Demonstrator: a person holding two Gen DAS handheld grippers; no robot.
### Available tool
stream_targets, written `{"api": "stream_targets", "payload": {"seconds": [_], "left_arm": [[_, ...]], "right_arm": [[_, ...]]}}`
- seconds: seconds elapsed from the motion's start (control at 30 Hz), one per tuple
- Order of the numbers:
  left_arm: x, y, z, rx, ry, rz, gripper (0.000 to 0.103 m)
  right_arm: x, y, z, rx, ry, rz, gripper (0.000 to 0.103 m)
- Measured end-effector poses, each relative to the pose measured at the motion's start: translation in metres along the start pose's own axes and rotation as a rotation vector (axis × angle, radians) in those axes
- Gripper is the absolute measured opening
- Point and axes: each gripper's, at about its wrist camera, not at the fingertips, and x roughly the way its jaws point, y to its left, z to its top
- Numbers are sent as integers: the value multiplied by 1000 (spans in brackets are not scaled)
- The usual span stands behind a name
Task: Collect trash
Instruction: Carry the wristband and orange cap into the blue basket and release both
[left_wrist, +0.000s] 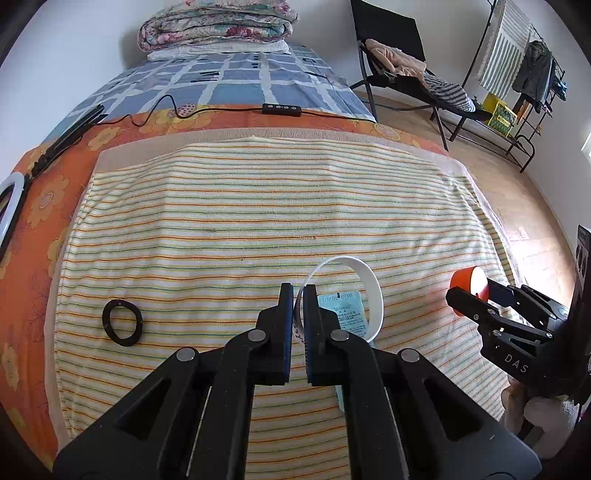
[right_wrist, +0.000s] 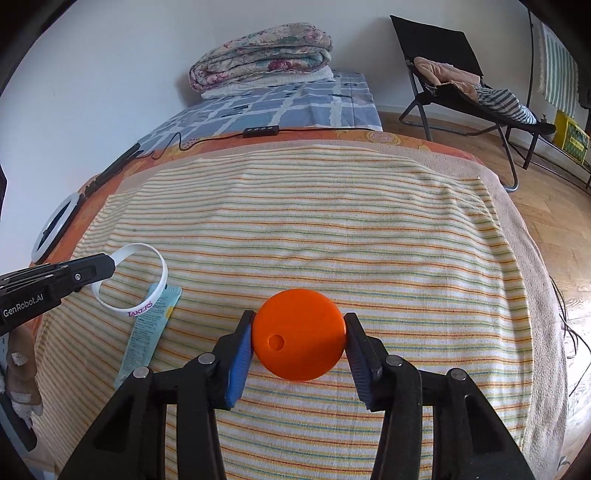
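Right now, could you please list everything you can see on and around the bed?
striped towel: one, cream with orange and green lines, spread over the near bed
wristband: one, white, on the towel, pinched in the left gripper
sachet: one, pale blue, flat under the wristband
rubber ring: one, black, on the towel, left
orange disc: one, held above the towel
ring light: one, white, left bed edge
cable remote: one, black, mid bed
folded quilt: one, floral, far end
folding chair: one, black, holding clothes
left gripper: shut on the wristband
right gripper: fingers clamp the disc
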Motion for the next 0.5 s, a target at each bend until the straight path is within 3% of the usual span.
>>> {"api": "stream_targets", "payload": {"seconds": [0.5], "left_arm": [[-81,-12,-34,66,-55,-11,3]], "right_arm": [[-66,32,-24,-65,-36,50,49]]}}
